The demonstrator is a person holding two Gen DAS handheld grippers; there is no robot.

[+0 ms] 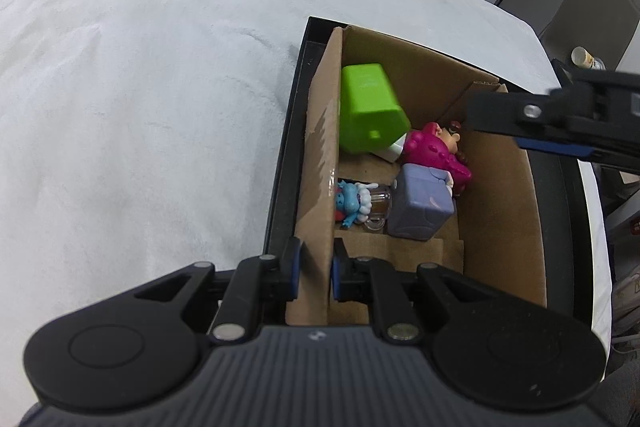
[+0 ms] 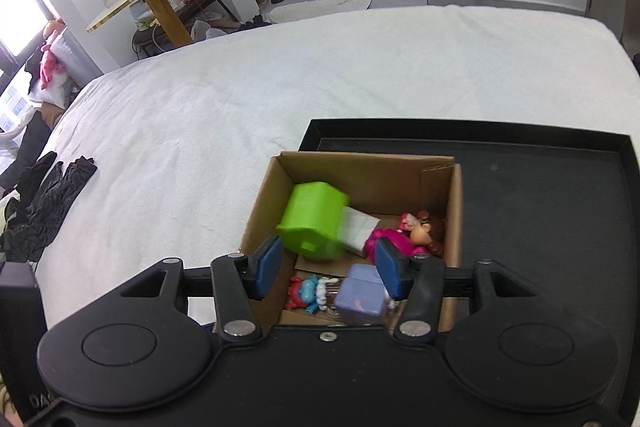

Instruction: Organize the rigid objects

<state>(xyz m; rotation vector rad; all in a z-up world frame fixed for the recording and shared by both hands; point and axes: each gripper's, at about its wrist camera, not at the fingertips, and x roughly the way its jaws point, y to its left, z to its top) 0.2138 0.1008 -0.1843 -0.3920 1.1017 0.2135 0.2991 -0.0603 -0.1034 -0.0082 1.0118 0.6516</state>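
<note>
Your left tongs (image 1: 314, 275) pinch the box (image 1: 320, 131) wall; right tongs (image 2: 328, 273) spread above; toys seem all packed, bed (image 2: 280, 75) bare

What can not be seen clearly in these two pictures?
- Box floor, left wrist view: its near end is hidden by the left gripper, which grips the box wall.
- Doll, right wrist view: partly hidden by a finger of the right gripper.
- Green container, both views: blurred; its inside is not visible.
- Blue toy: too small to identify.
</note>
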